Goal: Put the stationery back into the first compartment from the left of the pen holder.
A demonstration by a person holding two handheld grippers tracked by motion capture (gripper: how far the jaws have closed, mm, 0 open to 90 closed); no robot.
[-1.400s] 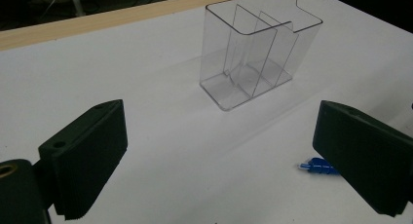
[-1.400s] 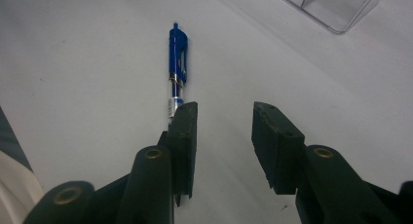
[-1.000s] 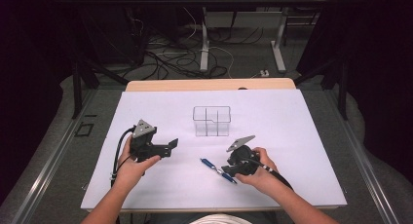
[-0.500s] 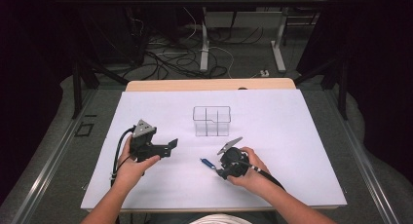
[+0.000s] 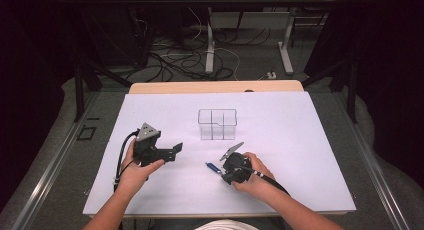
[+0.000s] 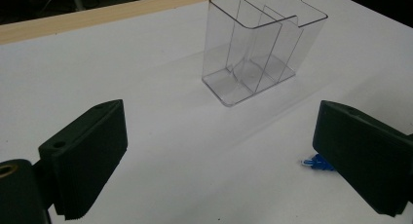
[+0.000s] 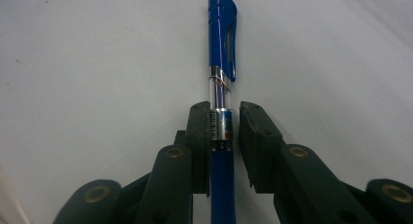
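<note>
right gripper point(image 5: 225, 169) has slid down over the blue pen point(image 7: 221, 48) near the clear organizer point(image 5: 217, 124), jaws just closing around its barrel for pickup; left gripper point(image 6: 219, 156) open, idle.

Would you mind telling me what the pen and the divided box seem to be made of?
Pen: likely glossy blue plastic, judging by the sharp highlights on its clip, with a clear middle section and what looks like a metal ring.
Box: clear hard plastic, probably acrylic; the white table shows through its walls and dividers, and its edges glint.
</note>
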